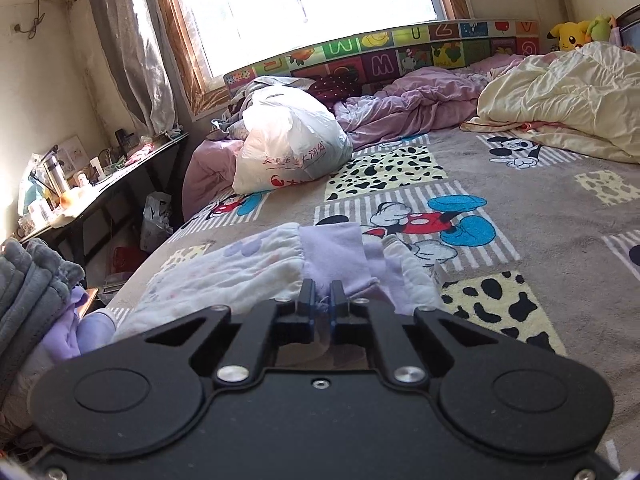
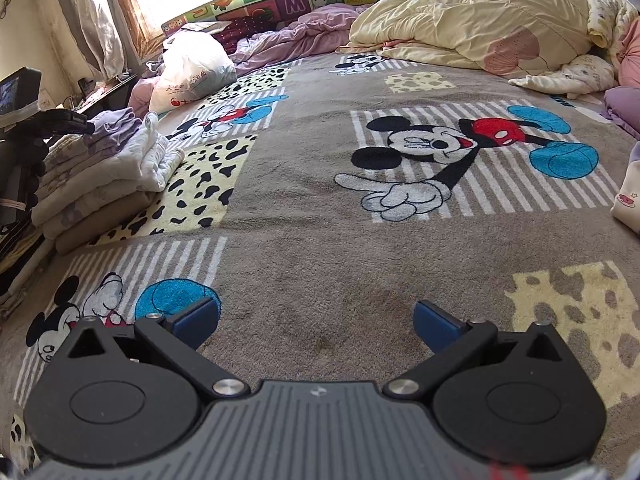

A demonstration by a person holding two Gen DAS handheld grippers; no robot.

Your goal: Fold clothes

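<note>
Folded clothes stack (image 2: 108, 176) sits near the left edge of the bed, on the cartoon-mouse blanket (image 2: 320, 264). White printed pieces below, a lilac garment (image 1: 336, 256) on top.

My left gripper (image 1: 323, 294) is at the top of that stack, jaws drawn together, with a fold of the lilac garment pinched between the blue pads; a few threads show at the pinch.

My right gripper (image 2: 316, 322) hangs over bare blanket, well apart from the stack, jaws wide apart, nothing between them.

Further out: white plastic bag (image 1: 288, 140) toward the far left corner of the bed, crumpled purple sheet (image 1: 404, 108) beside it, cream quilt (image 1: 560, 96) bunched at the far right. An alphabet mat (image 1: 400, 54) stands along the far edge under the window (image 1: 304, 8). A yellow plush toy (image 1: 568, 34) sits in the far right corner.

A cluttered desk (image 1: 104, 184) stands off the bed's left side.
</note>
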